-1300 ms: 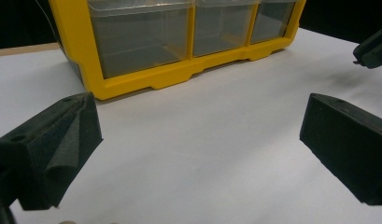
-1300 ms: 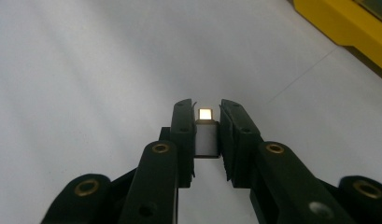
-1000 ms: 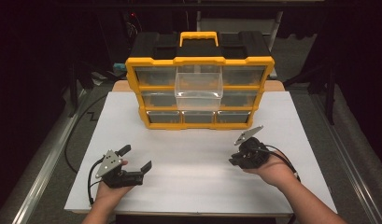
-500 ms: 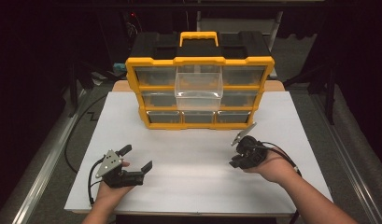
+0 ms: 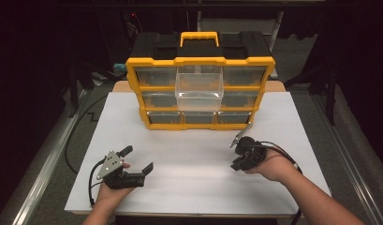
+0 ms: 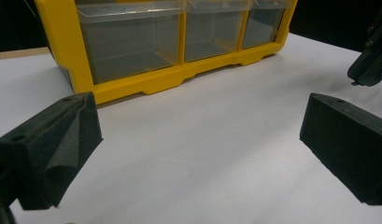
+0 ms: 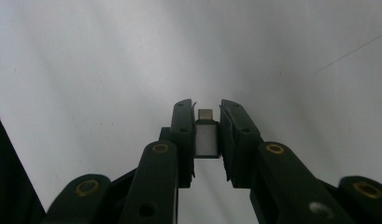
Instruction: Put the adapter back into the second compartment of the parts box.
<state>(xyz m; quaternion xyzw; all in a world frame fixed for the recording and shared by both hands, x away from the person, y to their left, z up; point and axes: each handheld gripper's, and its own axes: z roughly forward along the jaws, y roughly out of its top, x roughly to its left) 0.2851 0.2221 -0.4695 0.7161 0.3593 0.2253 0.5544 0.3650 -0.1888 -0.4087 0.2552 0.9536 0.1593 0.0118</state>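
Resting on the white mat front-left of the yellow organizer, left gripper w/ jaws spread wide, nothing between, bare mat ahead. Front-right of organizer, right gripper pinches small silver adapter, tilted down at mat, well inside the mat's right edge.
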